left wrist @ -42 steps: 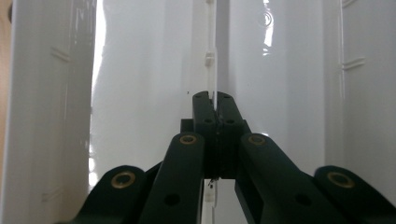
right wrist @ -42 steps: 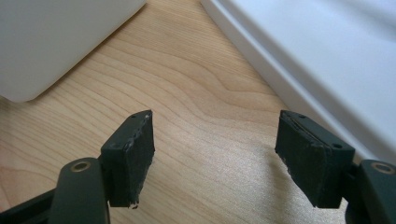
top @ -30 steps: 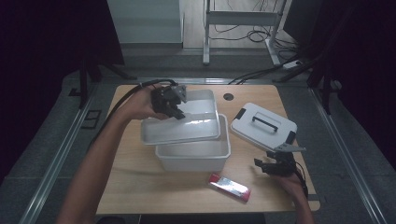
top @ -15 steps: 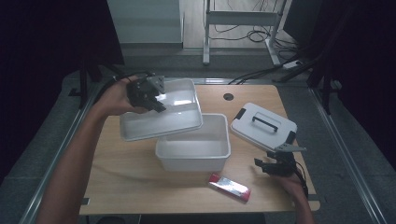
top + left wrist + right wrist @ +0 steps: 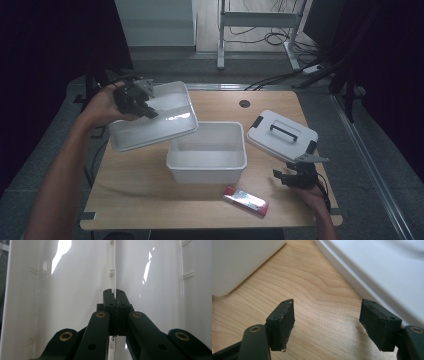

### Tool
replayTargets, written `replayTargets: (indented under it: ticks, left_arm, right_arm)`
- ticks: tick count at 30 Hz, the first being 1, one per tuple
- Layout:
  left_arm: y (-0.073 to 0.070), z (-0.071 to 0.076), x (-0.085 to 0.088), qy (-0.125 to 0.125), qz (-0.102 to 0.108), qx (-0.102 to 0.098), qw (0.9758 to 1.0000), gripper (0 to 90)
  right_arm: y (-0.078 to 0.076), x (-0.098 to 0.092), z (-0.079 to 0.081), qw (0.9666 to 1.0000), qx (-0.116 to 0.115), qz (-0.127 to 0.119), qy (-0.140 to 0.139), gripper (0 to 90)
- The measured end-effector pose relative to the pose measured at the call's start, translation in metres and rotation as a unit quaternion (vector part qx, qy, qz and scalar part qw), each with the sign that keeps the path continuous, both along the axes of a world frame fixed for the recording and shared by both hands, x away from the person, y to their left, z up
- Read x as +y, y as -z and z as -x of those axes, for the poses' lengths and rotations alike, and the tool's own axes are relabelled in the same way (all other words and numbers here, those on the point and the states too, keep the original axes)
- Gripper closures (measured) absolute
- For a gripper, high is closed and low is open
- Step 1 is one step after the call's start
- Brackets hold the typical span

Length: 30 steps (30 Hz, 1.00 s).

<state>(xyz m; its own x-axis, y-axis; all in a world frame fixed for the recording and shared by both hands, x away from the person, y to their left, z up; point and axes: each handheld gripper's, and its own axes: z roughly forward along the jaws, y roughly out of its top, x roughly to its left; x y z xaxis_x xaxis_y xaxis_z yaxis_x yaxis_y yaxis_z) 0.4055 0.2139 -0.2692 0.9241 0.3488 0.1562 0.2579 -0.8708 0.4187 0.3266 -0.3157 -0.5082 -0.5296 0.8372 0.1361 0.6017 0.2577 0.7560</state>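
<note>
This looks like a lab or test room set up for recording. A small wooden table (image 5: pixel 150 200) with a cable hole (image 5: pixel 244 103) near its far edge stands on grey floor between dark curtains (image 5: pixel 55 45). Beyond its far edge, loose cables (image 5: pixel 270 37) lie around a metal stand (image 5: pixel 257 22).

The tub (image 5: pixel 207 152) sits mid-desk (image 5: pixel 135 185), with the tray (image 5: pixel 152 121) held tilted up just left of it, overlapping its left rim. The lid (image 5: pixel 281 135) lies right of the tub, the packet (image 5: pixel 245 200) in front, near the desk's front edge.
</note>
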Motion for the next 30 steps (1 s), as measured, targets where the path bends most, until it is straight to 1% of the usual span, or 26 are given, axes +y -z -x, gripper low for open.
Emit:
replayTargets:
  ticks: [9,11,12,13,16,17,18,19,21,22,25,26,27,30]
  left_arm:
    - [0.008,0.002,0.034,-0.032,-0.008,0.008,0.9994,89.8]
    - [0.011,0.002,0.043,-0.041,-0.009,0.012,0.999,89.8]
    - [0.013,0.003,0.05,-0.051,-0.011,0.013,0.9985,89.8]
    - [0.013,0.003,0.05,-0.051,-0.011,0.013,0.9985,89.8]
    - [0.018,0.004,0.065,-0.068,-0.012,0.017,0.9974,89.8]
    - [0.02,0.005,0.07,-0.076,-0.006,0.019,0.9969,89.8]
    - [0.022,0.005,0.075,-0.082,-0.005,0.019,0.9965,89.8]
    - [0.025,0.006,0.079,-0.09,0.001,0.021,0.9957,89.8]
    - [0.03,0.008,0.088,-0.1,0.002,0.023,0.9948,89.8]
    - [0.033,0.009,0.093,-0.106,0.006,0.026,0.994,89.8]
    - [0.04,0.011,0.102,-0.113,0.005,0.03,0.9931,89.8]
    - [0.045,0.012,0.108,-0.118,0.004,0.032,0.9925,89.8]
    - [0.045,0.012,0.108,-0.118,0.004,0.032,0.9925,89.8]
    - [0.051,0.012,0.113,-0.122,0.004,0.035,0.9919,89.8]
  right_arm:
    - [0.001,0.0,0.0,1.0,0.002,0.001,0.001,27.7]
    - [0.001,0.0,0.0,1.0,0.002,0.002,0.001,27.7]
    - [0.001,0.0,0.0,1.0,0.002,0.003,0.001,27.7]
    - [0.001,0.0,0.0,1.0,0.002,0.003,0.001,27.7]
    - [0.001,0.0,0.0,1.0,0.002,0.003,0.001,27.7]
    - [0.001,0.0,0.0,1.0,0.002,0.003,0.001,27.7]
    - [0.001,0.0,0.0,1.0,0.002,0.003,0.001,27.7]
    - [0.001,0.0,0.0,1.0,0.002,0.003,0.001,27.7]
    - [0.001,0.0,0.0,1.0,0.002,0.003,0.001,27.7]
    - [0.001,0.0,0.0,1.0,0.002,0.003,0.001,27.7]
    - [0.002,0.001,0.0,1.0,0.004,0.003,0.001,27.7]
    - [0.002,0.001,-0.001,1.0,0.005,0.004,0.0,27.6]
    - [0.002,0.001,-0.001,1.0,0.005,0.004,0.0,27.6]
    - [0.002,0.001,-0.001,1.0,0.005,0.005,-0.001,27.6]
